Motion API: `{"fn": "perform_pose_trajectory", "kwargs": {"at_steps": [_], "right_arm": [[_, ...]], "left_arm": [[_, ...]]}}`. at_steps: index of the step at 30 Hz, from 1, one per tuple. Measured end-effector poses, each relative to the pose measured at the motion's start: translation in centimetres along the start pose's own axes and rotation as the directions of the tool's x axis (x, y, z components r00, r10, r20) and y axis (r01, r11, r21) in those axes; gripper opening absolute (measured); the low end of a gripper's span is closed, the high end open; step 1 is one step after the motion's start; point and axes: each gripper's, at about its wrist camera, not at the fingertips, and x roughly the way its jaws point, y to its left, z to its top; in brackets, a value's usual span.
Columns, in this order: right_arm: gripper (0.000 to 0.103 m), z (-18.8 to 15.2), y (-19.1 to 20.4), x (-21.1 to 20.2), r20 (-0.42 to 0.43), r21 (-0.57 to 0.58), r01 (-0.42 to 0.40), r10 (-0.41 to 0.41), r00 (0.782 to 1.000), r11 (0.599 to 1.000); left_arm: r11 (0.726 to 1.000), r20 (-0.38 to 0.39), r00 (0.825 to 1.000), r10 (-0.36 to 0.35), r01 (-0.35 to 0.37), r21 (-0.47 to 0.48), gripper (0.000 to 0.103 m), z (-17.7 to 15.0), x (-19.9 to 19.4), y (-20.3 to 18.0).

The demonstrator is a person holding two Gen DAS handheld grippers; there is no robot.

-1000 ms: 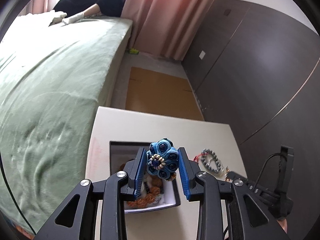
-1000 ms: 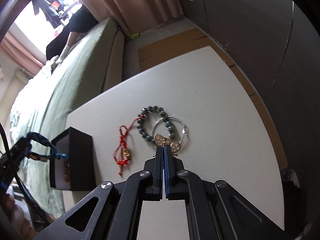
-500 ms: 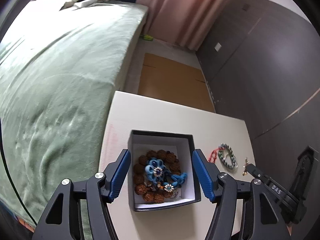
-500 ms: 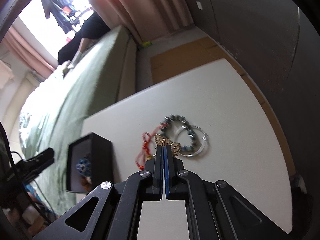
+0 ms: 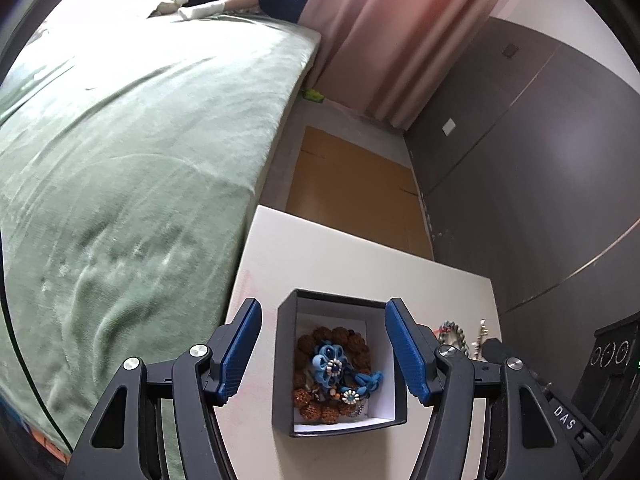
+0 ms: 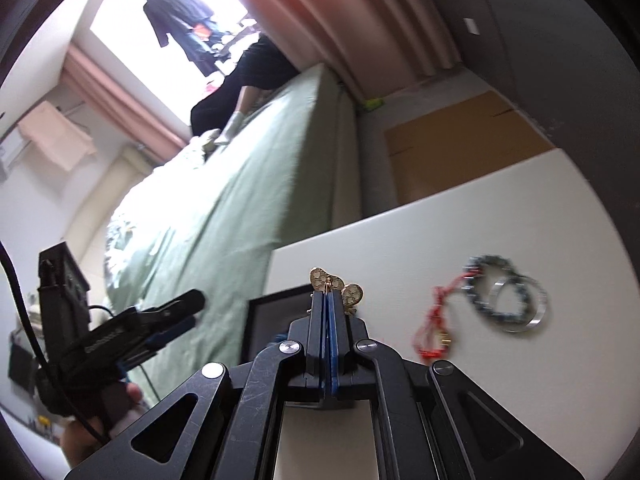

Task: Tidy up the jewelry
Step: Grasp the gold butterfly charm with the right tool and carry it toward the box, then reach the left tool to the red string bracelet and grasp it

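Since a second ago: blue flower ornament (image 5: 334, 364) out of the left tool (image 5: 324, 354) and now lying in the black box (image 5: 285, 364), on top of brown bead strands (image 5: 316, 338). Left tool spread wide, blue pads (image 5: 240, 350) on either side of the box opening and above it, nothing between them. Box white inside, sitting on the white desk (image 5: 320, 248) near its bed-side edge.

Right tool (image 6: 329, 294) shifted toward the box: clamped tight on a small gold butterfly-shaped piece (image 6: 336, 282), wings sticking out past the fingertips. Held off the desk (image 6: 460, 240), close to the box's dark rim (image 6: 276, 298); whether directly over the opening, cannot tell. Left tool (image 6: 180, 312) seen at the left of this view, beside the green bed (image 6: 248, 200).

Lying on the desk, right of the box: red cord bracelet (image 6: 434, 326), dark bead bracelet (image 6: 486, 292) and silver bangle (image 6: 520, 302), the bangle overlapping the bead bracelet, all somewhat blurred. Cardboard sheet (image 5: 352, 196) on the floor past the desk's far edge.
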Motion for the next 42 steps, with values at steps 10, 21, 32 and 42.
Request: {"fn": "perform_pose_trajectory", "kwargs": {"at_steps": [10, 21, 32, 42], "right_arm": [[0.049, -0.3, 1.4, 2.2, -0.007, -0.001, -0.043, 0.043, 0.999, 0.999], [0.064, 0.4, -2.2, -2.3, 0.052, 0.072, -0.007, 0.003, 0.999, 0.997], [0.069, 0.9, -6.9, -6.4, 0.090, 0.169, 0.060, -0.076, 0.993, 0.984], [0.070, 1.0, -11.0, -7.8, 0.040, 0.259, 0.140, -0.155, 0.987, 0.956]], "left_arm": [[0.998, 0.026, 1.000, -0.013, 0.015, -0.067, 0.065, 0.5, -0.5, 1.8], [0.999, 0.015, 1.000, -0.025, 0.025, -0.021, 0.065, -0.2, 0.0, -0.5], [0.995, -0.017, 0.998, -0.055, 0.056, 0.077, 0.065, -1.9, 1.4, -5.7], [0.979, -0.059, 0.996, -0.065, 0.075, 0.190, 0.065, -4.5, 4.0, -10.9]]}}
